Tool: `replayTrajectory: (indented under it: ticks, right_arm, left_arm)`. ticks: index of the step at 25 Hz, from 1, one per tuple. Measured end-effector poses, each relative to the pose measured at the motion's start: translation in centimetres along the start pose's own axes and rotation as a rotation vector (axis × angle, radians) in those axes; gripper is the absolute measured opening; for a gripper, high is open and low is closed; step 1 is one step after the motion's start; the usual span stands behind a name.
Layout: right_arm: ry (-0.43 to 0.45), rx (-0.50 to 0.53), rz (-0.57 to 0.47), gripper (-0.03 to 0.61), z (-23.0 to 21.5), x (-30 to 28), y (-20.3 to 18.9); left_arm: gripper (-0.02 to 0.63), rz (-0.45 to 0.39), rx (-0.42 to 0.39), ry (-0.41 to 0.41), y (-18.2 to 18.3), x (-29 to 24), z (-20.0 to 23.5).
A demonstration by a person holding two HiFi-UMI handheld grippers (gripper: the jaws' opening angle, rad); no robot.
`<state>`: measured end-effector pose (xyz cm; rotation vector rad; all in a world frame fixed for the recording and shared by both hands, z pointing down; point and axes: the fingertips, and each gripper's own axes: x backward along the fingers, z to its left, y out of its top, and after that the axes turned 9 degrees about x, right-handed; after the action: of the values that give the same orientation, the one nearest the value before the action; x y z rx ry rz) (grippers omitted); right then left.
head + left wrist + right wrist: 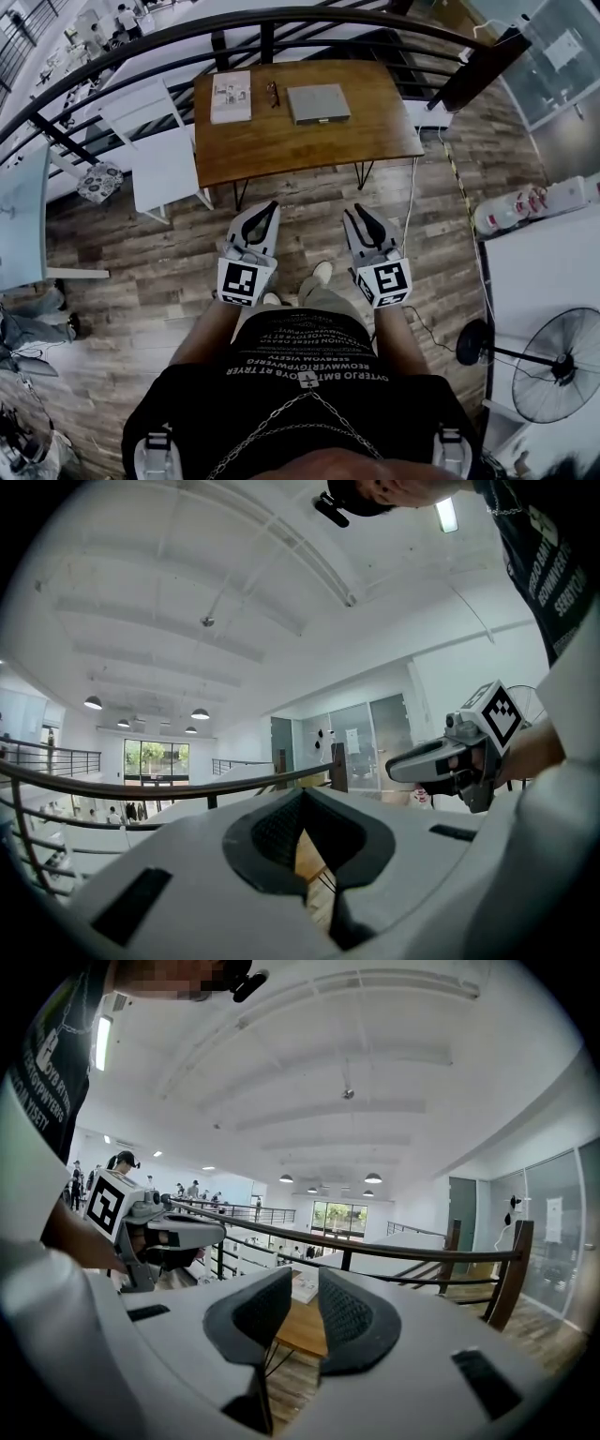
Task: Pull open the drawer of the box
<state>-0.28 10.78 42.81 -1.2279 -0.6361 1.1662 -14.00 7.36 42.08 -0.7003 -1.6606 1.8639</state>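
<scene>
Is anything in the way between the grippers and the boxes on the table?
No, nothing I can see. The left gripper and right gripper hang over the floor, short of the table. Only its bare top lies in front of the gray box and the white box.

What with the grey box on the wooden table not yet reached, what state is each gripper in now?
White left gripper: closed, tips together, holding nothing.
White right gripper: open, nothing between its jaws.

One wooden table [281, 141], two boxes [231, 97] [318, 103], two grippers [265, 211] [357, 212], one standing fan [561, 366]
</scene>
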Motion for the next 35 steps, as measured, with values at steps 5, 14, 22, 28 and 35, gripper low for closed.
replayTrajectory:
  ticks: [5, 14, 22, 28, 35]
  right_arm:
    - [0.036, -0.017, 0.002, 0.061, -2.2, -1.7, -1.5]
    - [0.086, -0.036, -0.020, 0.058, -7.8, -4.4, -2.3]
    - [0.135, -0.077, -0.001, 0.058, -10.2, -6.2, -4.9]
    - [0.144, -0.058, 0.019, 0.057, -12.8, -7.8, -6.8]
    - [0.156, -0.069, -0.006, 0.057, -16.3, -9.4, -7.3]
  left_arm:
    - [-0.002, 0.014, -0.003, 0.027, -0.4, -2.9, 0.2]
    - [-0.002, 0.003, -0.015, 0.051, 0.6, -8.9, -0.7]
    - [-0.001, 0.064, 0.014, 0.086, -2.6, -12.4, -0.1]
    - [-0.002, 0.069, 0.007, 0.087, -3.1, -15.9, 0.1]
    - [-0.002, 0.070, 0.005, 0.111, -2.7, -19.6, 0.7]
